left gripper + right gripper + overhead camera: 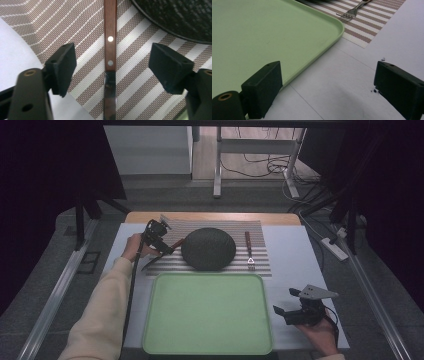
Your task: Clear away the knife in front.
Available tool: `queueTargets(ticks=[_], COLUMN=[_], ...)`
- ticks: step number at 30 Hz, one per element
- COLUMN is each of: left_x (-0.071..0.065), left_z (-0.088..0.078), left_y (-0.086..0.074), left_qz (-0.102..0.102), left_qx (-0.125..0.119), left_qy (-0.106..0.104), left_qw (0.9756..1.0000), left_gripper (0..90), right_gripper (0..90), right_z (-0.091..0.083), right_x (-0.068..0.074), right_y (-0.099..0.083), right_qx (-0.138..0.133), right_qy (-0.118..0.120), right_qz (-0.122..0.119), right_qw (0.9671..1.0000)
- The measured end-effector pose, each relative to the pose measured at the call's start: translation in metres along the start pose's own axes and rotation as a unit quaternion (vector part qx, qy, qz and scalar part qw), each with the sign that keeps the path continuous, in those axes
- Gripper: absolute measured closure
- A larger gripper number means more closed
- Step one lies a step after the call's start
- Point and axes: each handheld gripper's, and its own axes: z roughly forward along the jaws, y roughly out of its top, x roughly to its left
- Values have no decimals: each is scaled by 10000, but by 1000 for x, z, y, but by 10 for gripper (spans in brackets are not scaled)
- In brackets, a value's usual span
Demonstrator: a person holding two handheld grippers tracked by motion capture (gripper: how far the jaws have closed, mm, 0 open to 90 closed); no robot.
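One knife point(110, 57) lies between my left gripper's point(110, 65) spread jaws, centre of the left gripper view: wooden handle with two rivets toward the top of the frame, steel blade toward the bottom, flat on the striped placemat point(85, 37). Neither jaw touches it; the grasp is lined up but not yet made. In the high view the same knife point(161, 254) sits left of centre, just beside the dark round plate point(208, 248) that occupies the middle of the mat. A fork point(248, 251) rests on the mat to the right of the plate, tines toward the lower edge of the frame. Below the mat, the green tray point(165, 340) holds nothing (so, by my judgement, no item has been moved yet). My right gripper point(286, 306), lower right of the high view, hovers over the white table cover point(300, 255) with jaws released, beside the tray's right rim.
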Motion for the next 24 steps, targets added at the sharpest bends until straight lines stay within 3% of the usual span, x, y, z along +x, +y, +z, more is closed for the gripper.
queueTargets(ticks=[11,19,24], left_x=[6,11,8], left_z=[15,18,19], left_y=[7,9,15], left_qz=[82,147,266], left_qx=[560,714,902], left_qy=[-102,-262,-285], left_qw=[9983,9970,9952], left_gripper=[373,611,677], right_gripper=[83,83,83], right_z=[0,0,0], right_x=[0,-1,-1], right_y=[0,-1,-1], right_qx=[2,16,15], right_qy=[4,-5,-16], right_qz=[-3,10,13], right_qw=[10000,10000,10000])
